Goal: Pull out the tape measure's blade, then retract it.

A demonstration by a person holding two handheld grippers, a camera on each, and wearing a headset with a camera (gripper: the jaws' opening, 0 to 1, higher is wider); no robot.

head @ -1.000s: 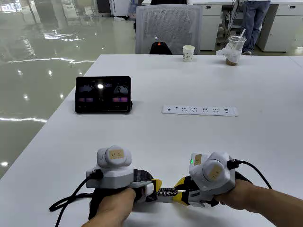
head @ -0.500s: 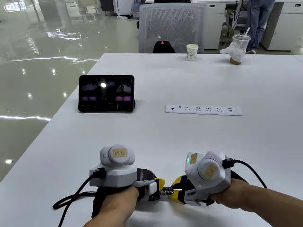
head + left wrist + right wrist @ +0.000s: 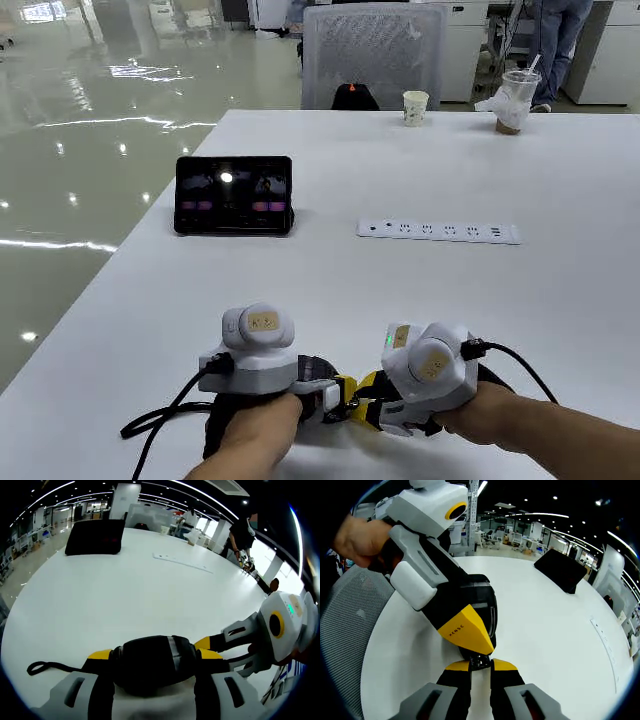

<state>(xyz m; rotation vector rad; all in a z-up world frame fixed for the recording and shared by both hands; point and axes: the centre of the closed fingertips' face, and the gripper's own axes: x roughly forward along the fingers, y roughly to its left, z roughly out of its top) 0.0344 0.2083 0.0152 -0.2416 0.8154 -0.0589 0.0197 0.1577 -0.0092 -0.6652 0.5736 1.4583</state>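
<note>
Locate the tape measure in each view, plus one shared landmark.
Head view: tape measure at bottom centre.
Left gripper view: tape measure at bottom centre, between the jaws.
Right gripper view: tape measure at centre, just above the jaws.
Shared landmark: the dark tablet.

Premises: open-plan office. I work at a long white table (image 3: 480,310) carrying a power strip (image 3: 440,231) and a tablet (image 3: 234,195). Beyond it are a mesh chair (image 3: 372,55), white cabinets (image 3: 612,75) and a polished floor (image 3: 90,130) (drink cups (image 3: 415,107) at the far edge).
</note>
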